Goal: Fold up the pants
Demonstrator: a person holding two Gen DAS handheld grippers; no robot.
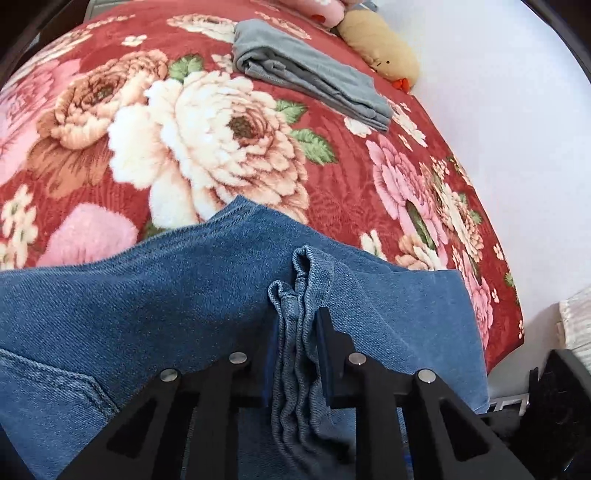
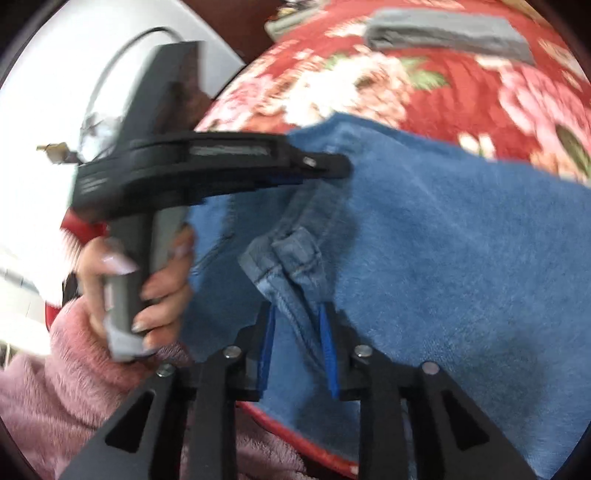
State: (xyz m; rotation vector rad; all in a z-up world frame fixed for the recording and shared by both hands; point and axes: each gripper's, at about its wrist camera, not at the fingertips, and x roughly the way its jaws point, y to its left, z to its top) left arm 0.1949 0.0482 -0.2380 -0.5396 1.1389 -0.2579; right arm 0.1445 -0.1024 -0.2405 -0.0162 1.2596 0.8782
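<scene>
Blue jeans (image 1: 147, 302) lie spread on a red floral blanket (image 1: 332, 192). My left gripper (image 1: 295, 332) is shut on a bunched, ridged fold of their denim, which stands up between the black fingers. In the blurred right wrist view the jeans (image 2: 461, 240) fill the middle. A waistband fold with a belt loop (image 2: 295, 254) runs between the blue pads (image 2: 266, 350) of my right gripper (image 2: 295, 332), whose jaws stand apart and open around it. The left gripper (image 2: 332, 164) also shows there, its tips at the jeans' upper edge, held by a hand (image 2: 159, 280).
A folded grey garment (image 1: 310, 81) (image 2: 443, 33) lies farther back on the blanket. A tan plush toy (image 1: 380, 44) and a pink one sit at the far edge by a white wall (image 1: 498, 110). A fuzzy pink sleeve (image 2: 55, 387) fills the lower left.
</scene>
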